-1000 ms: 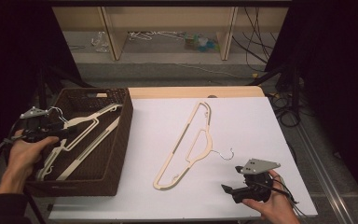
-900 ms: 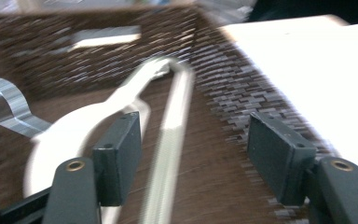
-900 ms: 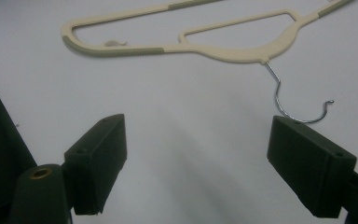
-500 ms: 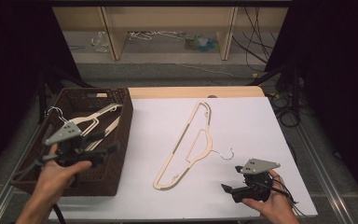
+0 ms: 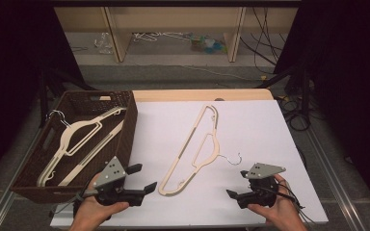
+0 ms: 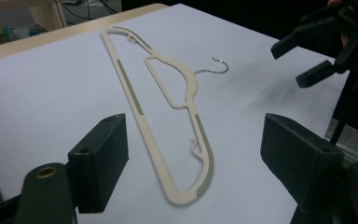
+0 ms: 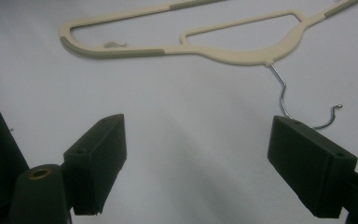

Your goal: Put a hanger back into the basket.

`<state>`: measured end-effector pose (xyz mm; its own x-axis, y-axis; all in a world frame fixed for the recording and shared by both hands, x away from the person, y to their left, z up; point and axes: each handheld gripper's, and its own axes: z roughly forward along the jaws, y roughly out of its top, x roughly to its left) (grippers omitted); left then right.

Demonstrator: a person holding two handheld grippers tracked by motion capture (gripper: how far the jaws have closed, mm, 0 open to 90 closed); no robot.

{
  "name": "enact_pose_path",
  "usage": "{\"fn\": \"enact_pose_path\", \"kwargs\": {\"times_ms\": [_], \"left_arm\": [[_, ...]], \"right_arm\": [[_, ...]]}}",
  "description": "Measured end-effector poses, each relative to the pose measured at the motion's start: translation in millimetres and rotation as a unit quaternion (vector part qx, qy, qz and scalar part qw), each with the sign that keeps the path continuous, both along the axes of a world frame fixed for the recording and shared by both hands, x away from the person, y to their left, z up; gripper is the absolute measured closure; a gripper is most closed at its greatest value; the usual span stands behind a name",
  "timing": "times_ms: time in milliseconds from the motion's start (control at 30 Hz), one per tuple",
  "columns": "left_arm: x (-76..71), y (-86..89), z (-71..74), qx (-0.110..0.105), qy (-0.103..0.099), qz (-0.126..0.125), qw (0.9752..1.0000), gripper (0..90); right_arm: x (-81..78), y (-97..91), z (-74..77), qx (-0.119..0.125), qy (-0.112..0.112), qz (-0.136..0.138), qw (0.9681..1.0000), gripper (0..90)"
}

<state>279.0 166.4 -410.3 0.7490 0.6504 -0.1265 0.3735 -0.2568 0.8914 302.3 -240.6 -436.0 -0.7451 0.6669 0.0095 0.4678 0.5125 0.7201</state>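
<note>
Cream plastic hanger [image 5: 196,144] lies flat on the white bench [image 5: 265,125], between both tongs. It looks light, stiff and thin, with a wire hook [image 7: 303,105] likely to snag. Best hold: the thick neck or the ribbed shoulder. Left tongs [image 6: 193,158] have just been opening, nothing between them. Right tongs [image 7: 196,163] released, near the hook. Basket [image 5: 125,126] holds another hanger [image 5: 79,132].
</note>
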Motion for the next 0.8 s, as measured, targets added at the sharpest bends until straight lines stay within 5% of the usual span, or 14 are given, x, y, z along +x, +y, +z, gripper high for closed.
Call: {"fn": "enact_pose_path", "kwargs": {"times_ms": [100,233,333,567,800], "left_arm": [[-5.3,-0.8,-8.0,0.004,0.004,-0.006,1.0,22.0],[-11.2,-4.4,-17.5,0.014,-0.018,0.013,0.9997,20.4],[-12.8,-5.7,-25.4,0.014,-0.005,0.011,0.9998,19.9],[-10.7,-7.0,-37.1,0.02,0.013,0.015,0.9996,20.0],[-7.8,-9.0,-42.1,0.034,0.022,0.017,0.999,21.1]], "right_arm": [[0.2,0.1,-0.6,-0.002,-0.002,0.003,1.0,20.5],[1.1,2.4,-1.8,-0.002,-0.001,0.01,1.0,20.5],[4.1,4.4,-3.6,-0.001,-0.007,0.013,0.9999,20.6],[9.0,21.1,-2.3,0.003,0.004,-0.027,0.9996,21.0],[37.0,46.0,-6.7,-0.01,0.02,-0.039,0.999,23.4]]}}
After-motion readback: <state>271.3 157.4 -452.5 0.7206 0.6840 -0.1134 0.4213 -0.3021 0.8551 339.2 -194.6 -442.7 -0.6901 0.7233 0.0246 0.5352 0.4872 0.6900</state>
